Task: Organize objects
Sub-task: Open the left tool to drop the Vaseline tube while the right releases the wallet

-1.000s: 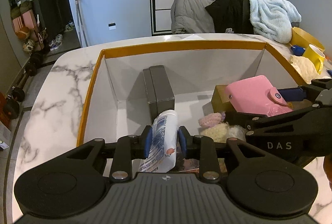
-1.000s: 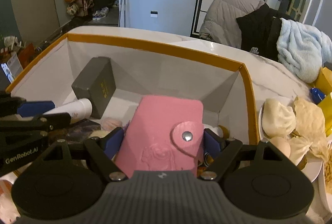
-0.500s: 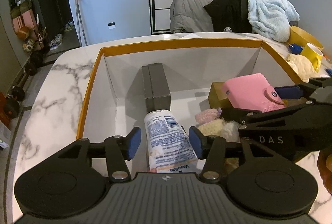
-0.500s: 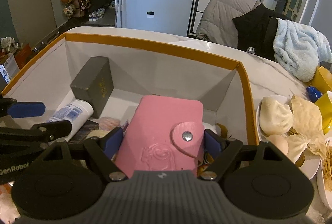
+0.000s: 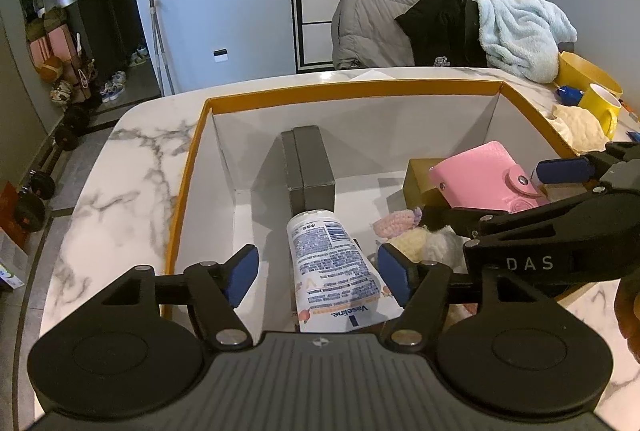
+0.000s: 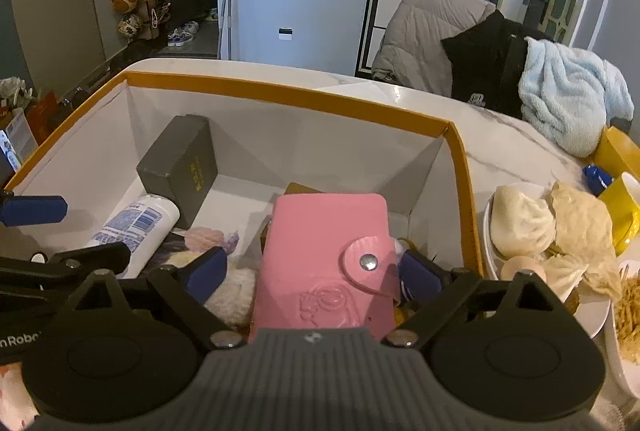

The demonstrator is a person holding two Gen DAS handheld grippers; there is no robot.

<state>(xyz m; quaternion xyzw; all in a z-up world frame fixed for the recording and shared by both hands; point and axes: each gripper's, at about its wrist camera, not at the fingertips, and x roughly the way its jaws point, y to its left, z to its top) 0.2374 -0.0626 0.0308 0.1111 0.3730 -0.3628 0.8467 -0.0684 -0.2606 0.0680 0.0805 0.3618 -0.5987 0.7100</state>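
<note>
Both hand-held grippers stand open over the box (image 5: 188, 167) on the bench (image 5: 120, 167).
The left hand-held gripper (image 5: 318, 271), jaws just opening, has the tube (image 5: 332, 263) lying loose between them; the right hand-held gripper (image 6: 314, 271), also just opening, flanks the pink wallet (image 6: 324, 251) resting in the box, pads clear.

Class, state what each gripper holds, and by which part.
Nothing. The left gripper has just opened off the white lotion tube; the right gripper has just released the pink snap wallet.
</note>
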